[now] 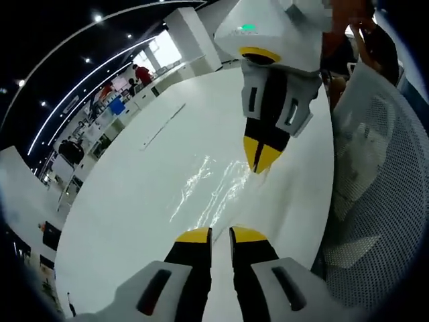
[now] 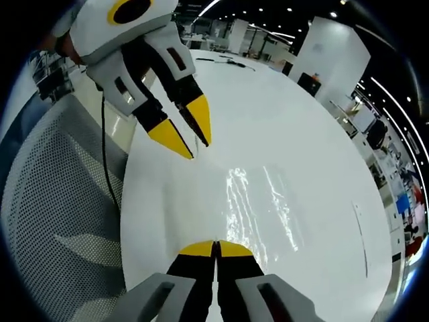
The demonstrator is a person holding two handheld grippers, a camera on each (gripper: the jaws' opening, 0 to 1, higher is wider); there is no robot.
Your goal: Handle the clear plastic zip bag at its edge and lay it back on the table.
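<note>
Big white table [image 1: 120, 221], bag [image 1: 208, 188] lying flat between both grippers. Left gripper [image 1: 220, 234] slightly apart at its near edge; right gripper [image 2: 216, 248] pinched together, maybe on the opposite edge.

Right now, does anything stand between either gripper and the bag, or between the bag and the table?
Nothing visible does. The bag lies on the table between the left gripper and the right gripper, both with their tips at its edges. The chair stands off to the side, past the table's edge.
</note>
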